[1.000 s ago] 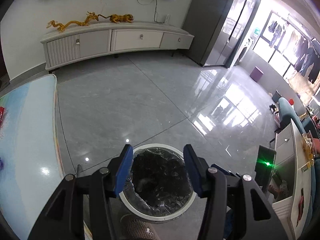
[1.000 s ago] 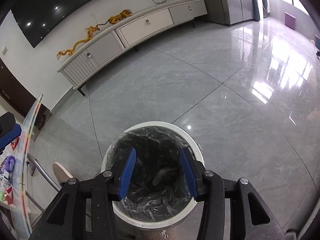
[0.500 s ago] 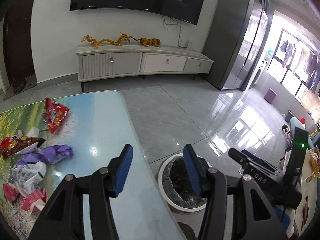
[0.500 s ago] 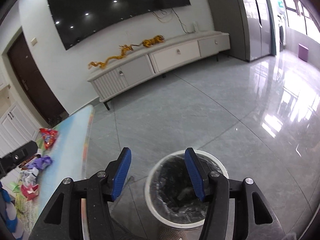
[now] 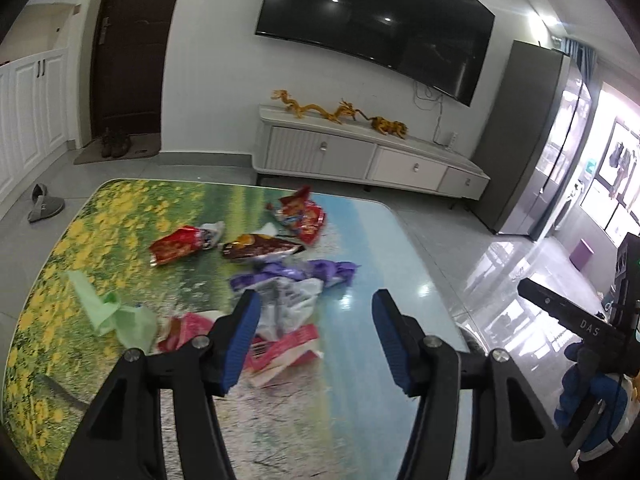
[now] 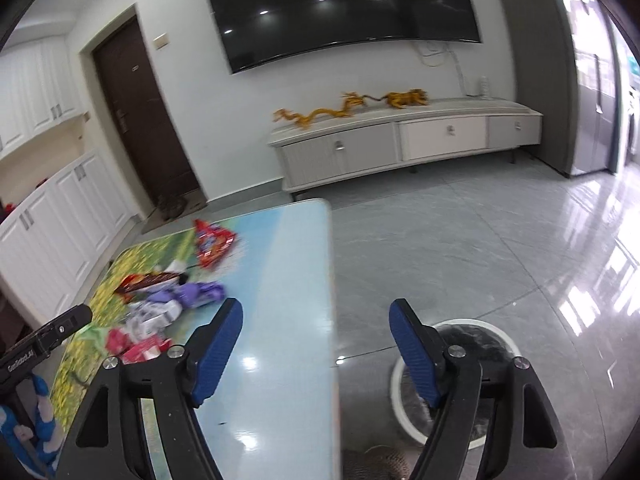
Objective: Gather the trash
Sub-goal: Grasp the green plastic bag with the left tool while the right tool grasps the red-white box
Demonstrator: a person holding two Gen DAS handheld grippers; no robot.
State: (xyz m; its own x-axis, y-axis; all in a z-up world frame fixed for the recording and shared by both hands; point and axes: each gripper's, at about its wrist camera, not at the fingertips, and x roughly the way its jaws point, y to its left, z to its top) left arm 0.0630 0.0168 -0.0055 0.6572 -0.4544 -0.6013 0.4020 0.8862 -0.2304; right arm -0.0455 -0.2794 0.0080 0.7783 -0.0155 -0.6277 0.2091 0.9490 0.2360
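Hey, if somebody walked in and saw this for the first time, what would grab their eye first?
Probably the heap of bright trash: red snack bags, a purple wrapper and a green plastic bag scattered over the flower-print table. Next, the big black TV on the far wall, above a white cabinet with golden dragon figures. The white trash bin sits on the floor off the table's right edge.

Bright daylight from right windows (image 5: 616,184); glare patches on glossy floor (image 6: 580,304); ceiling-light reflections in TV (image 5: 372,28); motion blur; fisheye edge vignetting.
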